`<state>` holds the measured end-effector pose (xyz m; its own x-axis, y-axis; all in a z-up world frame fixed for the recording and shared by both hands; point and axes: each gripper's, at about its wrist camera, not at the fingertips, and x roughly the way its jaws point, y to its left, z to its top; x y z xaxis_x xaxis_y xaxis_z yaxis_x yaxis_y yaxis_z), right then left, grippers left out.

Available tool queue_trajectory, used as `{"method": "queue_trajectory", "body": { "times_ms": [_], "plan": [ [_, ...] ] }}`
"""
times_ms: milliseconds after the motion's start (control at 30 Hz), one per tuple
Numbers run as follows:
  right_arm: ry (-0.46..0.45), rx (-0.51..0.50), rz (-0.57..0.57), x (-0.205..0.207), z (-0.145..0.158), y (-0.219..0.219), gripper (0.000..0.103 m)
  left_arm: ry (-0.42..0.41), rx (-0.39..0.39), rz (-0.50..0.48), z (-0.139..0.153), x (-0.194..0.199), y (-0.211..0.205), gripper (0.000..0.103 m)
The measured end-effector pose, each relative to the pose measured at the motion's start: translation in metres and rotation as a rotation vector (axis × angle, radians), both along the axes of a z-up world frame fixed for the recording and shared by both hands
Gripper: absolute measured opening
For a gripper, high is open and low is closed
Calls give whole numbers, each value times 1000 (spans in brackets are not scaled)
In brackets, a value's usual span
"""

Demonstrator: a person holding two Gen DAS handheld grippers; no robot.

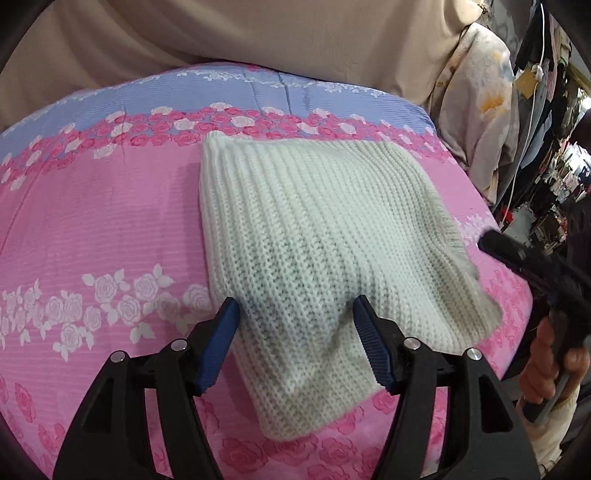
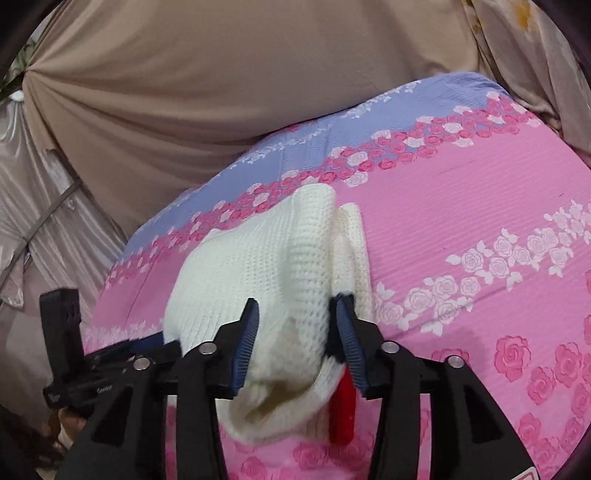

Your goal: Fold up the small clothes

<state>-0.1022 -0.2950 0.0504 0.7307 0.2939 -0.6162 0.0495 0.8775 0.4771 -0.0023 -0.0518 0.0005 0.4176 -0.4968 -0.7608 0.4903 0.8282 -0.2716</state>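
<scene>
A white ribbed knit garment (image 1: 314,236) lies folded on a pink bedspread with roses (image 1: 92,221). My left gripper (image 1: 295,314) is open, its blue pads on either side of the garment's near edge, with the knit bulging between them. In the right wrist view the same garment (image 2: 258,266) is bunched and raised between the blue pads of my right gripper (image 2: 295,328), which is open around it. A red piece (image 2: 341,410) shows under the knit by the right finger. The right gripper also shows in the left wrist view (image 1: 517,258), at the garment's right corner.
The bedspread (image 2: 480,192) has a lilac band along its far edge. A beige curtain (image 1: 258,29) hangs behind the bed. Hanging clothes and a cluttered shelf (image 1: 554,147) stand to the right of the bed. The left gripper's body (image 2: 62,332) shows at the left.
</scene>
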Motion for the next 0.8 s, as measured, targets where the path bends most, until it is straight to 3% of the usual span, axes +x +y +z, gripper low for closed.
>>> {"method": "queue_trajectory", "body": {
  "times_ms": [67,167,233,267,333,400,433,533,567,733,800],
  "plan": [
    [11,11,68,-16,-4,10,60,21,-29,-16,2,-6,5,62],
    [32,-6,92,-19,-22,23,59,15,21,-48,-5,-17,-2,63],
    [71,-39,67,-10,-36,25,32,23,86,-42,-17,-17,-8,62],
    [87,4,66,-6,-40,20,10,47,107,-42,-25,-16,-8,62],
    [-15,148,78,-19,-29,6,9,81,119,-42,-33,-13,-6,60],
    [-72,181,40,-34,-18,-9,9,114,104,-46,-37,-12,0,59],
    [-58,185,20,-35,-22,-15,8,127,96,-52,-39,-11,2,59],
    [158,71,-62,-17,-76,-23,8,105,118,-74,-42,-15,1,59],
    [159,103,-60,-17,-88,-22,8,94,132,-80,-42,-17,-1,59],
    [141,92,-48,-27,-67,-21,15,124,94,-88,-35,-18,7,59],
    [132,48,-60,-34,-51,-22,32,110,62,-88,-25,-21,14,58]
  ]
}}
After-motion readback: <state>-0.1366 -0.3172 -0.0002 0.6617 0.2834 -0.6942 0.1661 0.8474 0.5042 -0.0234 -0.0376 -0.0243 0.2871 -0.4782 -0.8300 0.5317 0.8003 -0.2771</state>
